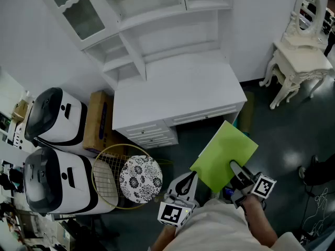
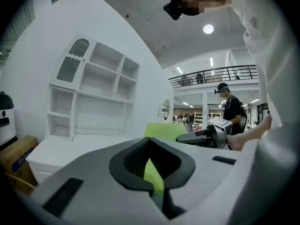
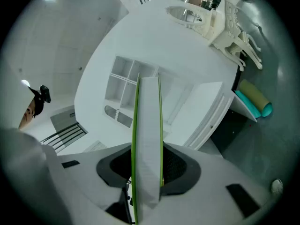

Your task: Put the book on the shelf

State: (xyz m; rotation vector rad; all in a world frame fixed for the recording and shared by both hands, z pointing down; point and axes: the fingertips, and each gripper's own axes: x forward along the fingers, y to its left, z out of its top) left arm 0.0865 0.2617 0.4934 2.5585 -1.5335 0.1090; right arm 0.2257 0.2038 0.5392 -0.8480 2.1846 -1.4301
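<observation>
Right claw (image 1: 235, 168) pinches the green book (image 1: 222, 150); left claw (image 1: 191, 178) is pressed together, empty. The shelf (image 1: 137, 51) stands far off: placing remains.

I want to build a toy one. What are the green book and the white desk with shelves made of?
The green book looks like paper: matte green card covers with a pale block of pages between them, seen edge-on in the right gripper view. The white desk and its shelves look like painted wood or board, smooth with a soft sheen.
</observation>
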